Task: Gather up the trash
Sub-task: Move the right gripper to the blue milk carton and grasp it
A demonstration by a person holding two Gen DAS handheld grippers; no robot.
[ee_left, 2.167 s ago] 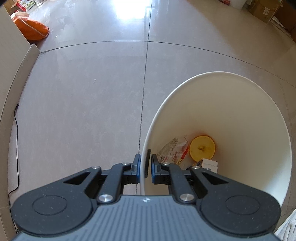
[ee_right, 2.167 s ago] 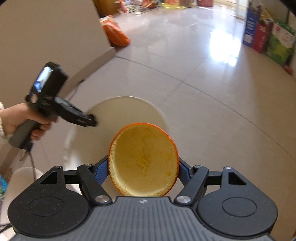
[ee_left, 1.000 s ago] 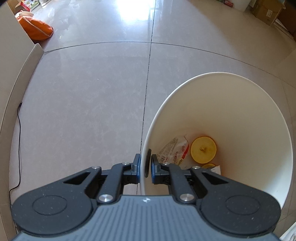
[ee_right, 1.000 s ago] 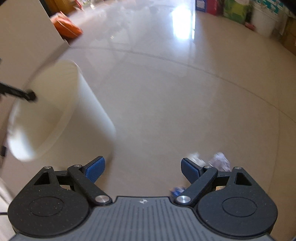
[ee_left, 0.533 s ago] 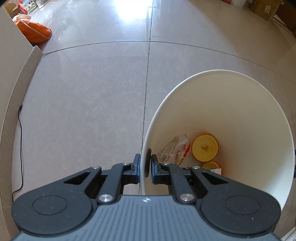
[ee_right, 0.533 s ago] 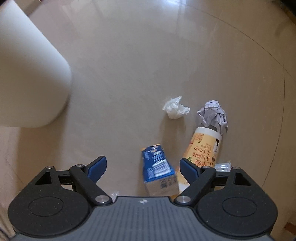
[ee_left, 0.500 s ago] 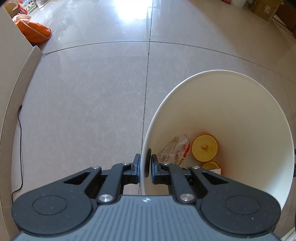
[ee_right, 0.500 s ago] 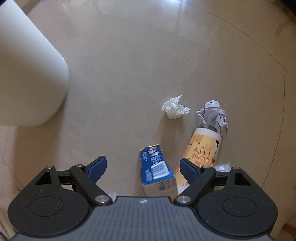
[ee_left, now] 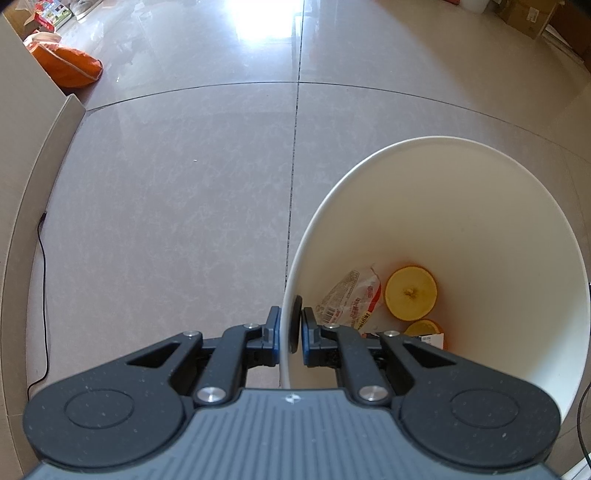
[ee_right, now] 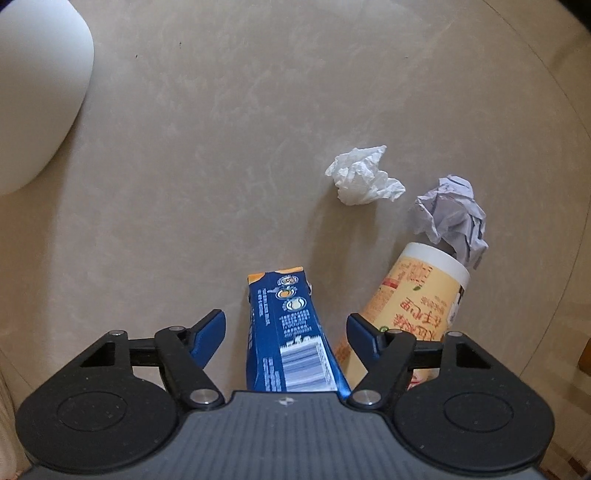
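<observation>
My left gripper (ee_left: 288,325) is shut on the rim of the white trash bin (ee_left: 480,206), holding it tilted. Inside lie two orange halves (ee_left: 410,292), a clear snack wrapper (ee_left: 349,295) and a small box. My right gripper (ee_right: 286,326) is open, low over the floor, with a blue carton (ee_right: 288,332) lying between its fingers; the pads do not touch it. Right of the carton lies a yellow paper cup (ee_right: 413,310). Beyond are a white tissue wad (ee_right: 362,177) and a crumpled grey paper ball (ee_right: 450,218). The bin's outer wall (ee_right: 33,92) shows at top left.
Glossy beige floor tiles all round. An orange bag (ee_left: 64,66) lies at the far left by a beige panel (ee_left: 33,155), with a black cable (ee_left: 42,295) along its base. Cardboard boxes (ee_left: 528,14) stand at the far right.
The right gripper let the orange half go into the bin, swung away to the floor litter and came down around the blue carton. The left gripper kept its hold on the bin rim.
</observation>
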